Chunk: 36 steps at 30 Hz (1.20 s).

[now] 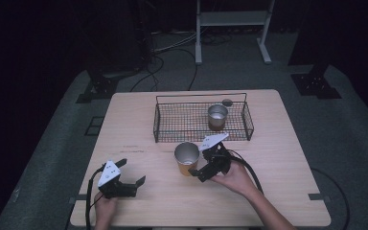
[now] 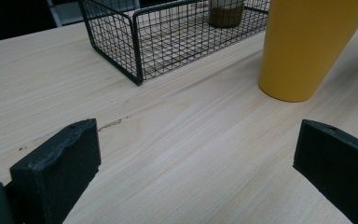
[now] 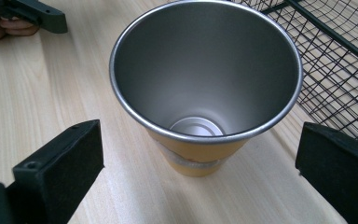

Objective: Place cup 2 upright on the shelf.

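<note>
- right gripper (image 1: pixel 202 168) gapes wide, jaws empty, just beside the yellow metal cup (image 1: pixel 187 158) standing upright on the wooden table (image 1: pixel 278 191).
- left gripper (image 1: pixel 133 173) also wide open, holding nothing, near the table's front edge.
- behind the cup, a wire basket (image 1: pixel 172 125) holds a second cup (image 1: pixel 217 116).

Light wooden table (image 1: pixel 139 110) on grey carpeted floor (image 1: pixel 57 124). Far centre of the tabletop: black wire basket (image 1: pixel 172 125) holding an upright metal cup (image 1: pixel 217 116); a yellow metal-lined cup (image 1: pixel 187 158) stands just near of the basket. Beyond the table: white frame legs (image 1: pixel 199 33) and loose black cables (image 1: pixel 155 67).
</note>
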Each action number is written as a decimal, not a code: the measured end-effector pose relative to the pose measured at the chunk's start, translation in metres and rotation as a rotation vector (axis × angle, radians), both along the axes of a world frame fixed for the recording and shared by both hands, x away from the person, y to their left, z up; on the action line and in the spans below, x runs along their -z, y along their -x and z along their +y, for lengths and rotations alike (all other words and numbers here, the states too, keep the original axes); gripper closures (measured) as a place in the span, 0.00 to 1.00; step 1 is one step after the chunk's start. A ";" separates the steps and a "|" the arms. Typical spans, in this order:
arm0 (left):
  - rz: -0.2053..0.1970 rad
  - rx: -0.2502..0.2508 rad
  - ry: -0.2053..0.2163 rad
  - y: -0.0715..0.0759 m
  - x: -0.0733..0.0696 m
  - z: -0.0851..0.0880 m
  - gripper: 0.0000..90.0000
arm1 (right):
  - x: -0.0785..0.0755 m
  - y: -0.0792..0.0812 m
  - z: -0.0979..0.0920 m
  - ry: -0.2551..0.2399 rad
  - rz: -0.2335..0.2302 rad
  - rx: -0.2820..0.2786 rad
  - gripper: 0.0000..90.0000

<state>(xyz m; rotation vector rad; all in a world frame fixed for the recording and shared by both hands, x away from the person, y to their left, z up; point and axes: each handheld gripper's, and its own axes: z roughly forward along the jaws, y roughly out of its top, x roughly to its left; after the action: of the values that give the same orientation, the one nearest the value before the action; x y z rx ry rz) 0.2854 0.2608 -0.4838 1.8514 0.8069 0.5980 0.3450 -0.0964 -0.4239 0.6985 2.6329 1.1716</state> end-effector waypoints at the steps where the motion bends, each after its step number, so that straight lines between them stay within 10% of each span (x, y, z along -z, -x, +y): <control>1: 0.000 0.000 -0.001 0.000 0.000 0.000 0.00 | 0.000 0.000 0.000 0.001 0.000 0.000 0.00; 36: -0.001 0.000 0.002 0.000 0.000 0.000 0.00 | 0.004 -0.013 0.029 0.043 -0.010 0.002 0.00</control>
<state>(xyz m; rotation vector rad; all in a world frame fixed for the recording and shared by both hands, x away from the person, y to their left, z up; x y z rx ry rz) 0.2855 0.2612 -0.4838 1.8493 0.8062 0.5976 0.3580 -0.0679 -0.4282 0.6855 2.6407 1.1114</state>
